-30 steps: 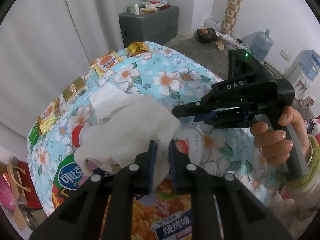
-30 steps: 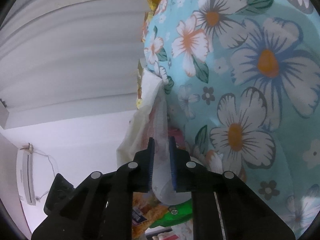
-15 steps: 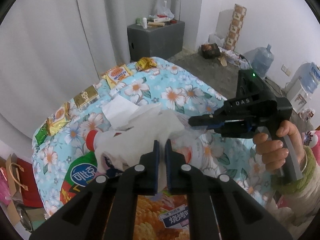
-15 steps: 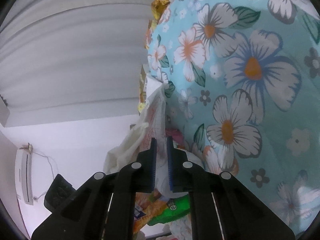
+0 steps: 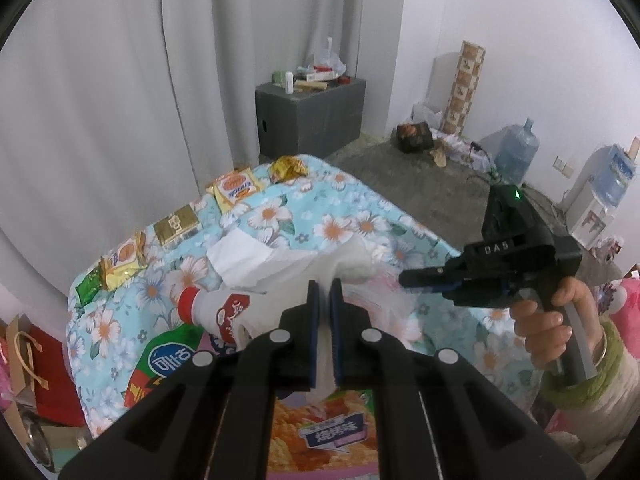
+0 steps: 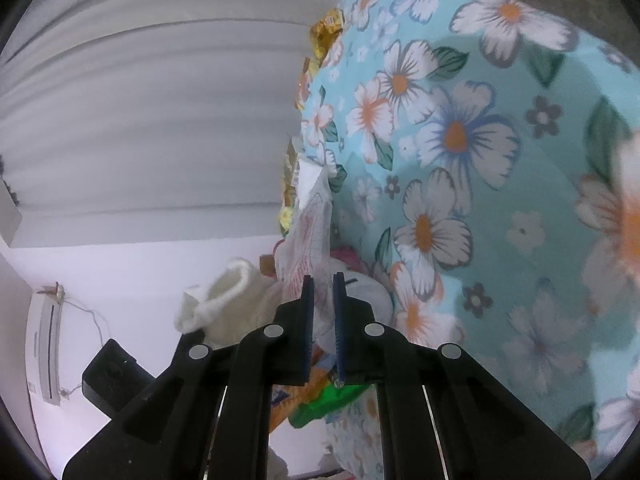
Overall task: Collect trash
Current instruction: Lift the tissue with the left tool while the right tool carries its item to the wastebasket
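Left wrist view: the left gripper (image 5: 325, 300) has its jaws pressed almost together on a thin edge of a white plastic bag (image 5: 280, 268), which it holds above a flowered tablecloth (image 5: 360, 216). The jaws have just been closing, with the bag film between them. The right gripper (image 5: 416, 280), gripped by a hand (image 5: 544, 320), pinches the bag's other side, so the mouth seems meant to be spread open. Under the bag lie one white bottle with a red cap (image 5: 216, 312), one green snack bag (image 5: 168, 360) and one orange snack bag (image 5: 328, 424). Along the far edge of the cloth five wrappers (image 5: 236, 188) can be counted, plus one loose white paper (image 5: 240, 248). All of this trash is not yet bagged.

Right wrist view: the right gripper (image 6: 322, 312) has its jaws drawn close on a fold of the same thin bag (image 6: 308, 232), printed in red. The cloth fills the right side of the view.

The risks, as a judgement: the film is slick and each pinch takes only a thin edge, so pulling the two sides apart too hard could slip or tear it. The bottle could also roll off the table if the bag drags across it.
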`<state>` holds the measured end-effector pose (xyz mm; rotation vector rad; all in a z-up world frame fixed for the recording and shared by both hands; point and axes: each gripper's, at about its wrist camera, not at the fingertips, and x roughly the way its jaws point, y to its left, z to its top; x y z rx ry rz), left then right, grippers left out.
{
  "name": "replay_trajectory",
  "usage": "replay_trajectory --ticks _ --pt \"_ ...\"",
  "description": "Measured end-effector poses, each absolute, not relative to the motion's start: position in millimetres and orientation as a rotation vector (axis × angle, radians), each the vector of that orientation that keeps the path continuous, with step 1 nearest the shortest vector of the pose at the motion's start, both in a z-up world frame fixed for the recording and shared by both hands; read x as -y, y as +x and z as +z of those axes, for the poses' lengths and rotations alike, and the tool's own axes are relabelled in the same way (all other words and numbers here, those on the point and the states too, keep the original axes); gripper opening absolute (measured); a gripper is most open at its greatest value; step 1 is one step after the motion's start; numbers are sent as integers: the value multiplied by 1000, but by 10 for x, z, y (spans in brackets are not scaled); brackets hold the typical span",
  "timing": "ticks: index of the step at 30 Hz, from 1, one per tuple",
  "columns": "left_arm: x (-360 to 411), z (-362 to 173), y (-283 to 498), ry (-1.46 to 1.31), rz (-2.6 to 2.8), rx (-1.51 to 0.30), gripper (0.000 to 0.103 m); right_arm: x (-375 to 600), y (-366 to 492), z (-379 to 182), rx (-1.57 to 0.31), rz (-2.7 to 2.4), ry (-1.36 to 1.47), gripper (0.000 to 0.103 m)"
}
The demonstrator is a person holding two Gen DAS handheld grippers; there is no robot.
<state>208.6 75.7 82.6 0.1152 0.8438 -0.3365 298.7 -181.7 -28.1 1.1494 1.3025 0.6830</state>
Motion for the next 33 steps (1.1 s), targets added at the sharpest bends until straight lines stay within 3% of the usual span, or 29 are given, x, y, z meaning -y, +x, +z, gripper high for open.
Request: replay_trajectory --ticks 33 --pt "56 1007 1380 -64 -497 -705 5 3109 1897 -169 -1092 579 1285 7"
